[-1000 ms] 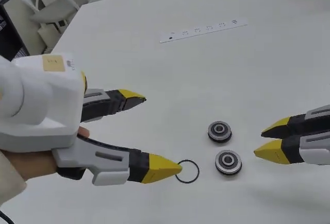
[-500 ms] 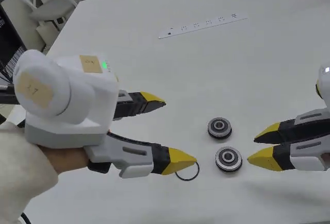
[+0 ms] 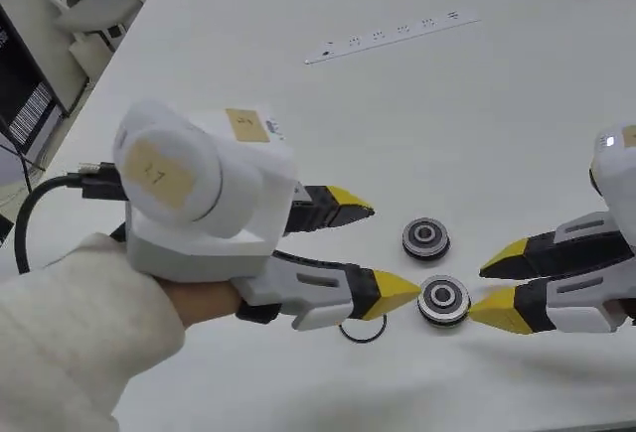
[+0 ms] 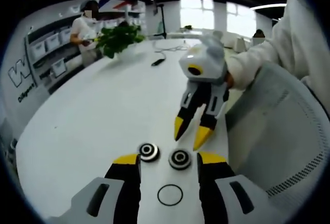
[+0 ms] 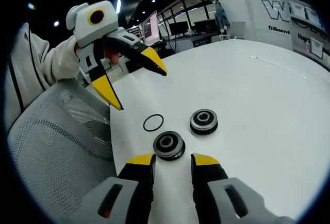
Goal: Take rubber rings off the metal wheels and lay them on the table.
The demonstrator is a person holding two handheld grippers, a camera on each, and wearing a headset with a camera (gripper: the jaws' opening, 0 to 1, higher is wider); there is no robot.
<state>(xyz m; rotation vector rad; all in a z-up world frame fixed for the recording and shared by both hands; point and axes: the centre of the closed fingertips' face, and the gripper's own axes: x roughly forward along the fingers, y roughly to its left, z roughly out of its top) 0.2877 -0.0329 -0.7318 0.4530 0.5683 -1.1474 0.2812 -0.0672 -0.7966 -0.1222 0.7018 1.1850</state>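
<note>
Work stood at the next ring as the left gripper (image 3: 390,251) and right gripper (image 3: 482,289), both with jaws apart, flanked the nearer wheel (image 3: 442,299), one freed ring (image 3: 362,341) lying beneath the left gripper, the next move likely calling for one to clamp that wheel while the other peeled its rubber.

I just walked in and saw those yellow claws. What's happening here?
A person holds a gripper in each hand over a white table. Both are open and hold nothing. The left gripper and right gripper point at the nearer metal wheel from opposite sides. A second wheel sits just beyond it. One thin rubber ring already lies loose on the table beside the wheels.
</note>
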